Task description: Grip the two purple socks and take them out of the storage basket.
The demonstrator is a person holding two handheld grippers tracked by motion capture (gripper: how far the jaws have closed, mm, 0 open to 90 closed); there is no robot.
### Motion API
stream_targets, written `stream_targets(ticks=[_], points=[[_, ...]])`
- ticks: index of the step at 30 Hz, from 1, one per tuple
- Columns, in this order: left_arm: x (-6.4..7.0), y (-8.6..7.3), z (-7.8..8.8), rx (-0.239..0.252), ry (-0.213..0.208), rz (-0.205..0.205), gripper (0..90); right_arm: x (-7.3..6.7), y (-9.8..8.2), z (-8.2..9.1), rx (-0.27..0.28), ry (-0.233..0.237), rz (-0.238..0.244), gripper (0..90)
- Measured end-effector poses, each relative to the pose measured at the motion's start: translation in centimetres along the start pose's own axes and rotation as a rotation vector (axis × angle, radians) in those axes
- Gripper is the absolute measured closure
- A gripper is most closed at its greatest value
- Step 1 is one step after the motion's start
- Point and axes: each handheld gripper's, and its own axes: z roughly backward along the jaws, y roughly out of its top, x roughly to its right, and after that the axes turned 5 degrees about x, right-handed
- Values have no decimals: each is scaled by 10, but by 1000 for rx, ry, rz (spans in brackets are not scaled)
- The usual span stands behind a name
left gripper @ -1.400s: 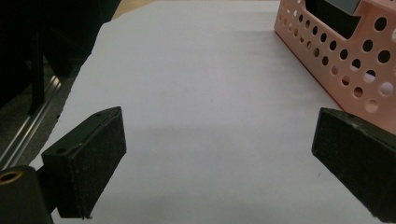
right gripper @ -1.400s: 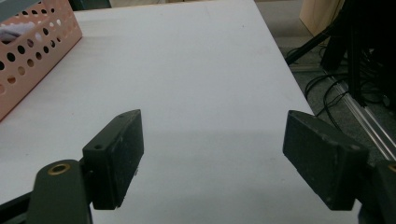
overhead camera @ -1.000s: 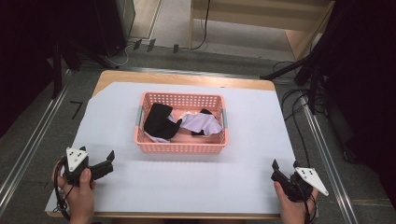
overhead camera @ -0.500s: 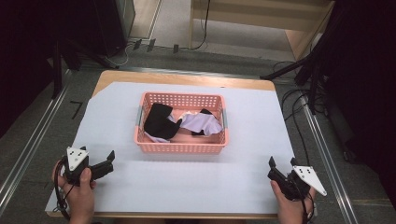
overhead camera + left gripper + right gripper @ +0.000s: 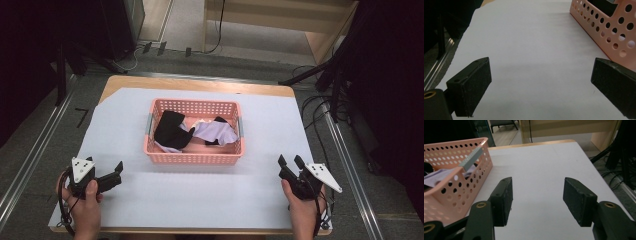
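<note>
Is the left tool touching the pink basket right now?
Apart. In the high view, bare white table cover lies between the left tool and the pink basket; the left gripper view shows its open jaws over bare cover, basket off to the side.

Plastic basket point(image 5: 194, 154) (perforated), matt.

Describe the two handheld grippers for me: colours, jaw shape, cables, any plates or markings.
Both are black. The left gripper and right gripper each carry a pale grey three-cornered plate with small dark holes, and a black cable trails by each wrist. The pads are flat rectangular blocks, matte and grainy, on arms with brass-coloured rivets. No sleeves are visible.
</note>
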Motion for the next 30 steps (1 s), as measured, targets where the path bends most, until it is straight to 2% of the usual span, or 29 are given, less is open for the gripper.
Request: stream_targets(ticks=[2, 8, 11, 14, 17, 18, 20, 21, 22, 24, 25, 27, 28, 30], points=[[0, 0, 0, 1, 0, 2, 38, -3, 1, -1, 0, 3, -4, 429], [0, 0, -1, -8, -4, 0, 39, -22, 10, -12, -1, 53, 11, 444], [0, 0, -1, -12, -6, 0, 39, -31, 15, -13, 3, 68, -1, 481], [-1, 1, -1, -16, -10, 2, 39, -43, 25, -18, -7, 88, 15, 489], [-1, 1, -1, -21, -9, 2, 38, -49, 29, -21, -12, 95, 18, 491], [0, 1, -2, -21, -7, 1, 39, -59, 34, -25, -20, 115, 25, 494], [-1, 1, -2, -21, -8, 1, 39, -67, 36, -29, -25, 127, 36, 494], [-1, 1, -2, -21, -9, 1, 39, -67, 36, -29, -25, 127, 36, 494], [-1, 1, -2, -22, -10, 1, 39, -77, 37, -34, -33, 139, 59, 496], [0, 1, -2, -23, -9, 3, 39, -80, 37, -36, -39, 142, 64, 495], [0, 1, -2, -22, -11, 4, 39, -89, 37, -43, -50, 160, 74, 496], [0, 1, -2, -25, -9, 3, 39, -92, 37, -45, -60, 162, 70, 496], [0, 1, -3, -26, -11, 4, 39, -99, 37, -50, -86, 170, 78, 494], [0, 1, -3, -31, -12, 1, 39, -102, 37, -52, -98, 175, 88, 491]])
